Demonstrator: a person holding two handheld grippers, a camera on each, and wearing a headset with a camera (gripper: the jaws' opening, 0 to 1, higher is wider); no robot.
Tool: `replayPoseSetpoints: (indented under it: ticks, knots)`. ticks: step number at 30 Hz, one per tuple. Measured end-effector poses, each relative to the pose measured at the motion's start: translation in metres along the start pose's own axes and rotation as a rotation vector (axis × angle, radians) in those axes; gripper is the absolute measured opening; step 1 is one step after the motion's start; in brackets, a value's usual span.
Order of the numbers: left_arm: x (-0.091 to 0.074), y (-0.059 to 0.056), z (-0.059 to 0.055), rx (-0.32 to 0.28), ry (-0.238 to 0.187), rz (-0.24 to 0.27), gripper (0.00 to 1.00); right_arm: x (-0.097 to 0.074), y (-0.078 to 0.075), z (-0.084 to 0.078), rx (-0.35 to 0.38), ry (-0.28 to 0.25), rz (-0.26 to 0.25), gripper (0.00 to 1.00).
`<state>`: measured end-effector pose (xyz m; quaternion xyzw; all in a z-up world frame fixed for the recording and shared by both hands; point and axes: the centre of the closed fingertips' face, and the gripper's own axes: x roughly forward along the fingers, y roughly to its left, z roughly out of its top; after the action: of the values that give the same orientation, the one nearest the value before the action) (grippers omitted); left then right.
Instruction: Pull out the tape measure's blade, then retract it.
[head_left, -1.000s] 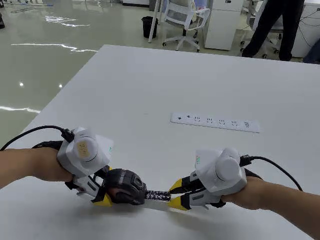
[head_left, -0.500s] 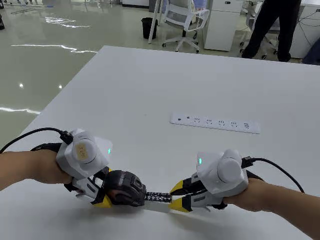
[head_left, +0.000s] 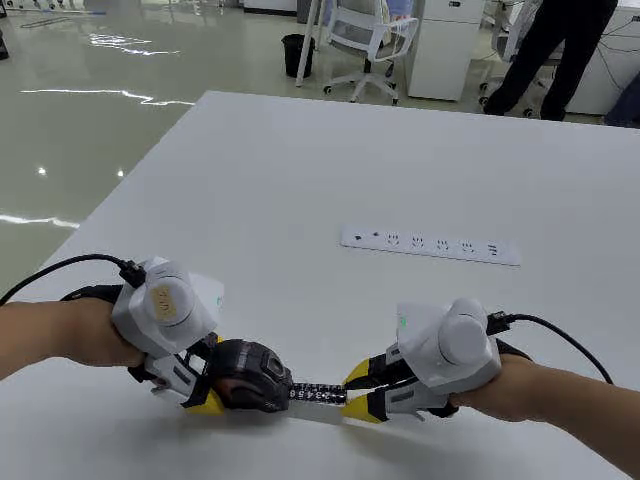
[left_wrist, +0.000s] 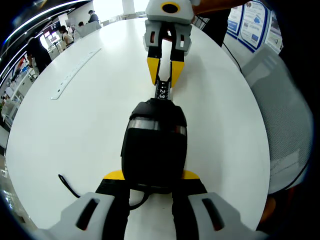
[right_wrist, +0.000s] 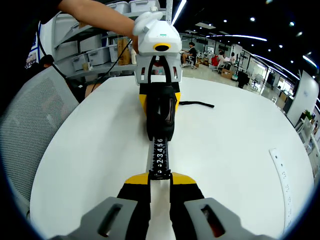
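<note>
A black tape measure (head_left: 248, 375) (left_wrist: 154, 147) (right_wrist: 161, 111) lies at the near edge of the white table (head_left: 380, 170), its case clamped by my left gripper (head_left: 212, 392) (left_wrist: 152, 176). A short stretch of black blade (head_left: 317, 392) (right_wrist: 160, 156) with white numbers reaches from the case to my right gripper (head_left: 357, 392) (right_wrist: 160, 176), which is shut on the blade's end. The right gripper (left_wrist: 165, 70) faces the case in the left gripper view. In the right gripper view the left gripper (right_wrist: 156, 75) stands behind the case.
A white power strip (head_left: 431, 244) lies on the table beyond the grippers. A thin black strap (right_wrist: 196, 104) trails on the table by the case. Off the far edge stand an office chair (head_left: 365, 45), a black bin (head_left: 297, 53) and a person (head_left: 545, 50).
The right gripper has edged slightly right with the blade end, so a little more blade shows. The left gripper and case have held still.
</note>
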<state>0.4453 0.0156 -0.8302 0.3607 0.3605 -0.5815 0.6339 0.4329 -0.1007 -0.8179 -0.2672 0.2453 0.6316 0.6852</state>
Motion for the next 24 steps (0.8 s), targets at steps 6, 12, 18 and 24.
replayPoseSetpoints:
  ticks: [6,12,18,24]
  knots:
    - [0.0001,0.0,0.0001,0.001,0.0,0.0,0.27,-0.0017,0.0002,-0.0016,-0.002,0.0,0.001,0.12]
    - [0.0,-0.0003,0.0002,-0.001,0.001,0.002,0.27,-0.0038,-0.0001,-0.0028,-0.005,0.0,0.0,0.12]
    - [-0.0001,-0.0006,0.0005,-0.002,0.002,0.002,0.27,-0.0055,-0.0002,-0.0044,-0.007,0.001,-0.001,0.12]
    - [0.0001,-0.0004,0.0005,-0.003,0.001,0.001,0.27,-0.0066,-0.0001,-0.0057,-0.007,0.002,-0.001,0.12]
